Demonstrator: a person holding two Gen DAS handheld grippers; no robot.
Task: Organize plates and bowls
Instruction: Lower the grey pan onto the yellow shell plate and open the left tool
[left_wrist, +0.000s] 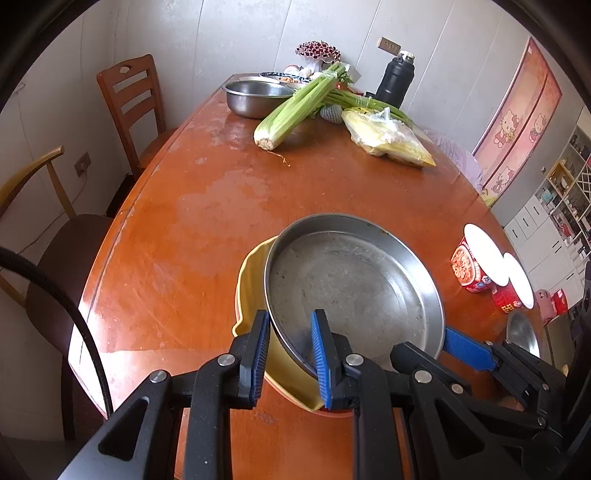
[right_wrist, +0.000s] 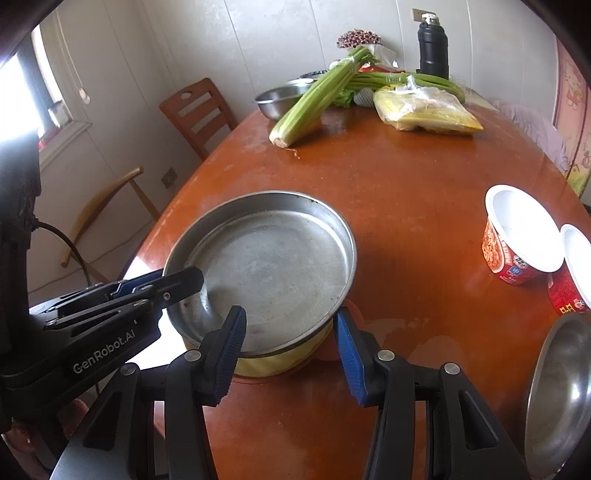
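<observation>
The left gripper has its fingers clamped on the near rim of the steel pan, one pad outside the wall and one inside. The right gripper has its fingers apart, straddling the pan's near right edge; one pad lies over the rim and the other stands just off the wall, and I cannot tell whether either presses.

The pan sits tilted in a yellow bowl on the table, its left side riding high over the bowl's lip. So the pan lies straight ahead of both grippers, with the left one on its near-left rim and the right one at its near-right. I judge the pan is being nested into the bowl, and settling it flat depends on lowering that left side.

Beyond, to the right, stand two noodle cups, with another steel dish nearer. Far off lie celery and a steel bowl.
</observation>
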